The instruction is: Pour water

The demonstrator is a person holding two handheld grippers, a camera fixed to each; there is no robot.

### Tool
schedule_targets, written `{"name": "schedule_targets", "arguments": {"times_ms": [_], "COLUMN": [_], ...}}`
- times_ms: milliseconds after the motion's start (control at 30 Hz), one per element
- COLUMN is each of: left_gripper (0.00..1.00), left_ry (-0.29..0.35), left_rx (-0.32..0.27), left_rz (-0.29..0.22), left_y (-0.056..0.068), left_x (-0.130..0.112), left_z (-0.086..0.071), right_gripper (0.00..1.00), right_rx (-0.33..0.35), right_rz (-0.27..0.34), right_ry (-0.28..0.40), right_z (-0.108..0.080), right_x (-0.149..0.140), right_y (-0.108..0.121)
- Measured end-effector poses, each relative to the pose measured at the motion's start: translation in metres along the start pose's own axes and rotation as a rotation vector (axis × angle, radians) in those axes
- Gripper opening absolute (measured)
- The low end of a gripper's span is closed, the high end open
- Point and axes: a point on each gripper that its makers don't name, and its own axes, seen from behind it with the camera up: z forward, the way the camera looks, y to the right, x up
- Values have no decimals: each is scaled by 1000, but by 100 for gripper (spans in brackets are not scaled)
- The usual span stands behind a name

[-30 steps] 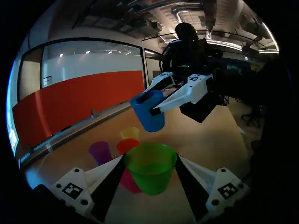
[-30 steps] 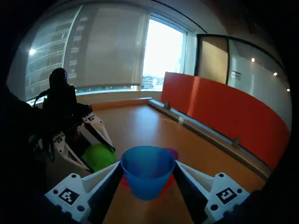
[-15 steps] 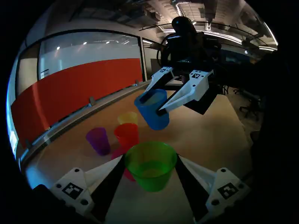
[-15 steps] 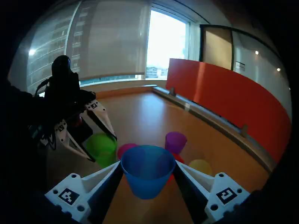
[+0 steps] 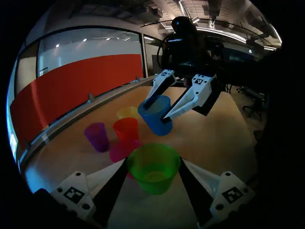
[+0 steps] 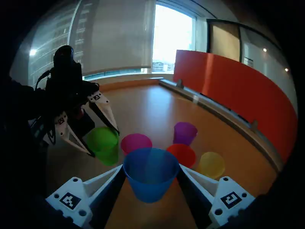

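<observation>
My left gripper [image 5: 153, 168] is shut on a green cup [image 5: 153, 167] with a little liquid at its bottom, held upright over the wooden table [image 5: 213, 133]. Across from it my right gripper [image 5: 160, 110] holds a blue cup [image 5: 155, 114], tilted slightly. In the right gripper view the right gripper [image 6: 151, 179] is shut on the blue cup [image 6: 151, 178], and the left gripper [image 6: 103, 147] holds the green cup [image 6: 102, 144] at the left. On the table stand a pink cup [image 6: 136, 142], a purple cup [image 6: 185, 133], a red cup [image 6: 182, 154] and a yellow cup [image 6: 211, 164].
An orange wall panel [image 6: 244, 91] with a metal rail [image 6: 225, 114] runs along the table's far side. A bright window [image 6: 173, 42] lies beyond. A person's dark shape [image 5: 187, 42] stands behind the right gripper. Bare table surface [image 5: 221, 141] spreads on the right in the left gripper view.
Both grippers have tipped downward, bringing the cups on the table into fuller view. The blue cup has come lower and closer to the cups. Both grips are unchanged.
</observation>
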Motion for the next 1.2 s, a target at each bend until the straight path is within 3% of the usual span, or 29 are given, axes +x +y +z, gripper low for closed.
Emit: {"name": "schedule_targets", "arguments": {"times_ms": [500, 1200], "left_gripper": [89, 89], "left_ry": [-24, -39], "left_rx": [-15, -18], "left_rz": [-6, -30], "left_y": [6, 7], "left_x": [-20, -35], "left_z": [0, 5], "right_gripper": [92, 92], "right_rx": [14, 20], "right_rz": [-14, -31], "right_ry": [-51, -78], "right_z": [15, 25], "right_x": [-27, -36], "right_y": [-3, -8]}}
